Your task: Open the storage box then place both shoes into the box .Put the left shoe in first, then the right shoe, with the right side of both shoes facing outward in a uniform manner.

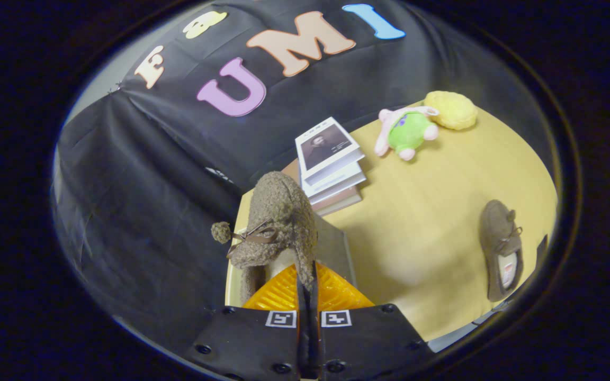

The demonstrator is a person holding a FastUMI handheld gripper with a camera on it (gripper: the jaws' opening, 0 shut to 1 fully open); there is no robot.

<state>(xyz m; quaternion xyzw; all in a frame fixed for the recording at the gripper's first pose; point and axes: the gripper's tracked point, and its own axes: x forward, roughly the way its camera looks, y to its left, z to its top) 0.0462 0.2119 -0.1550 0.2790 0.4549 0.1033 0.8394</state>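
Note:
A fuzzy brown shoe (279, 222) with a thin brown lace and a pompom hangs just ahead of my fingers, lifted above the table edge. My gripper (307, 288) is shut on the shoe's collar, the orange fingers (278, 293) pressed together with the fabric pinched between them. The second brown shoe (502, 248) lies on the wooden table (432, 227) far off to the right, its opening facing up. A grey flat panel (334, 248), perhaps part of the storage box, sits right behind the held shoe; I cannot tell whether the box is open.
A stack of books (330, 164) stands beyond the held shoe. Farther back on the table lie a green and pink plush toy (406, 132) and a yellow fluffy item (451, 110). Black cloth wall surrounds the table on the left and behind.

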